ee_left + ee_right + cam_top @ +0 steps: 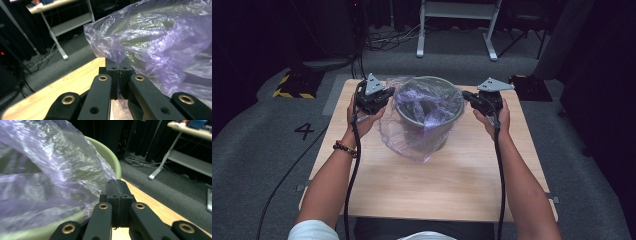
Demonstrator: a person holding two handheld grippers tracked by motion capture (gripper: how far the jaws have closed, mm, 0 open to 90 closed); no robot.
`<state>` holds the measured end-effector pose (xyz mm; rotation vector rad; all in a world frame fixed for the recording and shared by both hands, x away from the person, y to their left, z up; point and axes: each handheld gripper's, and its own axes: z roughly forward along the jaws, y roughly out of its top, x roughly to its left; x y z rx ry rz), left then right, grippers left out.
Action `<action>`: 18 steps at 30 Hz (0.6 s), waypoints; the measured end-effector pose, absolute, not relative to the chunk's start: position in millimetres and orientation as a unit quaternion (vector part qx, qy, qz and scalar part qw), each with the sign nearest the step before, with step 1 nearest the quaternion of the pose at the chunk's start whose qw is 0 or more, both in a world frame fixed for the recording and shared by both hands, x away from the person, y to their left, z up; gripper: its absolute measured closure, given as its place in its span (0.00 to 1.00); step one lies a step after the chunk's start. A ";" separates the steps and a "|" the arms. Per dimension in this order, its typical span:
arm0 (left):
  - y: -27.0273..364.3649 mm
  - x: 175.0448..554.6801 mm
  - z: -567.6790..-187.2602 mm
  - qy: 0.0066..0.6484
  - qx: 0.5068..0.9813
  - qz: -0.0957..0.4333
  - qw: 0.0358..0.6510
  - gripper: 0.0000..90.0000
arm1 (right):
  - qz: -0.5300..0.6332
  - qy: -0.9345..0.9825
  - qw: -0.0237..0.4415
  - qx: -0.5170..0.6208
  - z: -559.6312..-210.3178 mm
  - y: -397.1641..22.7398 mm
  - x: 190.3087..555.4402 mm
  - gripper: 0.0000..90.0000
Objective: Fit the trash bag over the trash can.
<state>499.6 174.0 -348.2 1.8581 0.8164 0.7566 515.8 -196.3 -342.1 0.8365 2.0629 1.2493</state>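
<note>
Plastic film from a thin purple bag [414, 131] draped over and into the green bucket [447, 122], which stood on the far half of the wooden table [437, 185]. I had the left gripper [384, 98] at the bucket's left rim, its jaws pressed together on a pinch of bag edge, as the left gripper view [119, 67] showed. At the bucket's right rim, my right gripper [468, 94] had its jaws likewise closed on the bag's film, just beside the pale green rim [110, 160].
</note>
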 end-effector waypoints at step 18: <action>168.0 537.5 -399.2 0.344 0.774 0.216 0.486 1.00 | 0.485 0.772 0.197 0.360 -380.5 -202.4 552.4 1.00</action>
